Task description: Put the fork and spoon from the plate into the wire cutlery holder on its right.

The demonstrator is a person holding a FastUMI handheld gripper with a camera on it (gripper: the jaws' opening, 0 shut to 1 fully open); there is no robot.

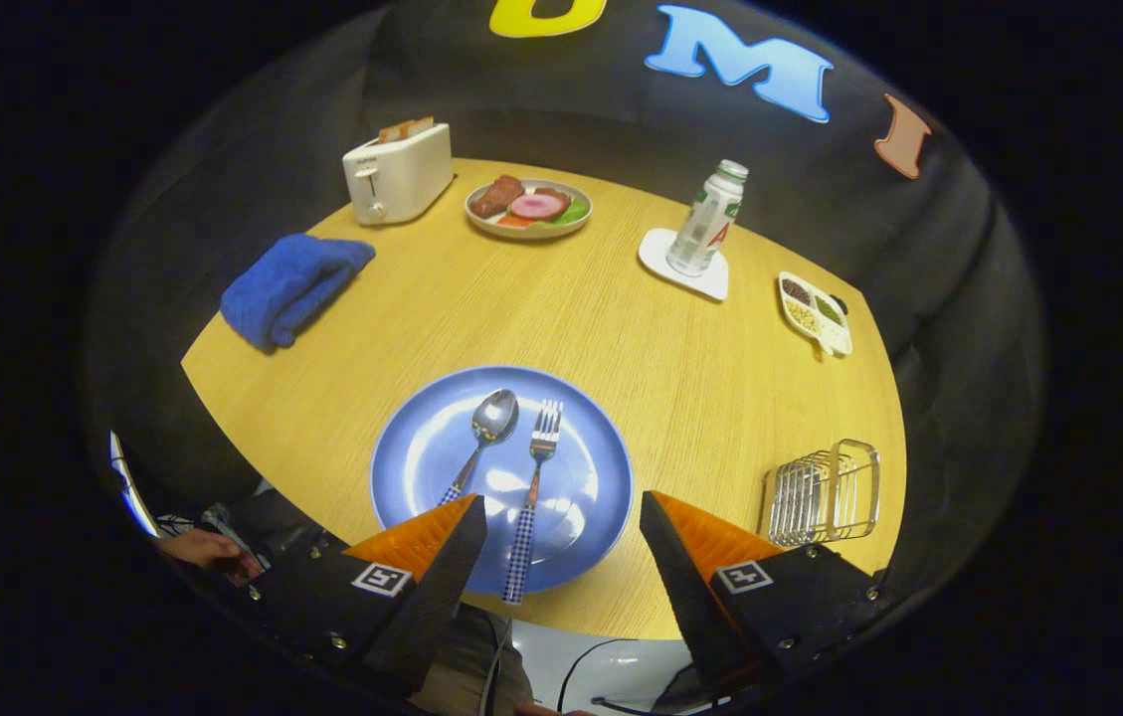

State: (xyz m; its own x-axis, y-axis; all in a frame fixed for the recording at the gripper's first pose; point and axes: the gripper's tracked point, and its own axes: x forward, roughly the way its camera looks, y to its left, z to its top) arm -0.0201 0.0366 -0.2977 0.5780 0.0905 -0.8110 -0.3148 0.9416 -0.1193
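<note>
A blue plate (422, 467) lies on the round wooden table, just ahead of my fingers. On it rest a spoon (483, 435) and, to its right, a fork (534, 487), both with checkered handles pointing back toward me. The fork's handle runs down between my two fingers. My gripper (561, 512) is open above the plate's near rim, holding nothing. The wire cutlery holder (825, 494) stands on the table to the right of the plate, beside my right finger.
Beyond the plate are a folded blue towel (292, 285), a toaster (398, 174), a plate of food (529, 208), a bottle (709, 219) on a white coaster and a small divided dish (815, 312). A person's hand (203, 547) shows at the near left.
</note>
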